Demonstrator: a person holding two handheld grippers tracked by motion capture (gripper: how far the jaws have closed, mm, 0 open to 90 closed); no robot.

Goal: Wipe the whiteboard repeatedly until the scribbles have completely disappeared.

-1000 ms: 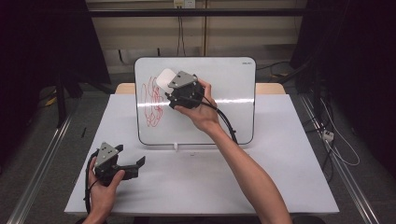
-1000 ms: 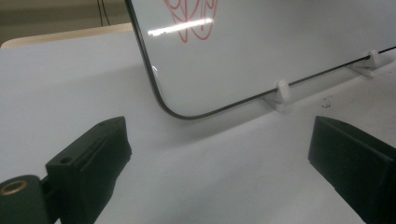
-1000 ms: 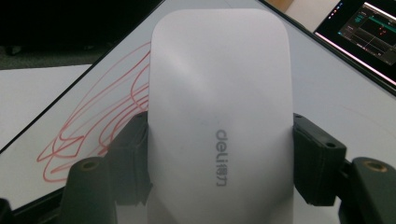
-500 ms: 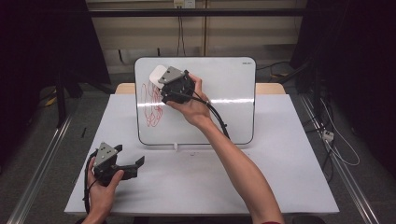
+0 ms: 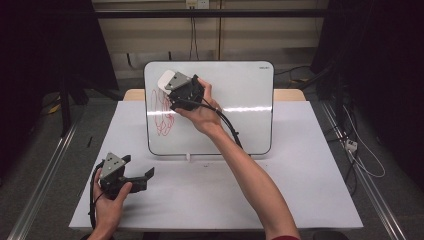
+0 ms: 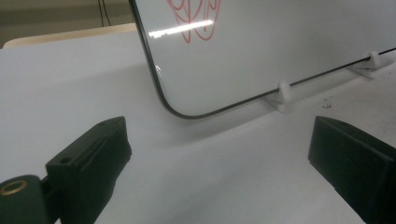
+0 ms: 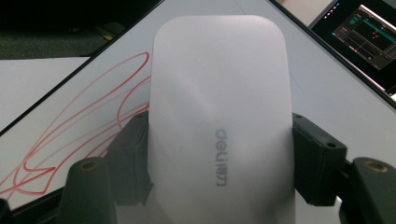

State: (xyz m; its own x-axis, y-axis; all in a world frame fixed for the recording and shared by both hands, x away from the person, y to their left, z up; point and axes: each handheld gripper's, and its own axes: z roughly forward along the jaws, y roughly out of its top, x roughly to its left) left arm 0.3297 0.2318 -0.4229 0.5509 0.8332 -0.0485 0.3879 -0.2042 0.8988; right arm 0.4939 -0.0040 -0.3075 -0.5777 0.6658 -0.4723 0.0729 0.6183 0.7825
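Observation:
A whiteboard point(image 5: 240, 115) stands tilted on small white feet at the back of the table, with red scribbles point(image 5: 162, 112) on its left part. My right gripper point(image 5: 170, 82) is shut on a white eraser point(image 5: 166, 78), held against the board's upper left corner above the scribbles. In the right gripper view the eraser point(image 7: 219, 126) sits squeezed between both pads, with the red scribbles point(image 7: 84, 121) to its left. My left gripper point(image 5: 142, 176) rests open near the table's front left, nothing between its jaws; its view looks at the whiteboard's lower corner point(image 6: 173, 105).
The white table point(image 5: 300, 175) spreads in front of and to the right of the board. A white foot point(image 6: 284, 95) of the board stands on it. Metal rails point(image 5: 45, 175) run along both sides, and loose cables point(image 5: 360, 155) lie on the floor at the right.
My right gripper has slid the eraser left and up across the board, toward its top left corner. The left gripper has stayed in place.

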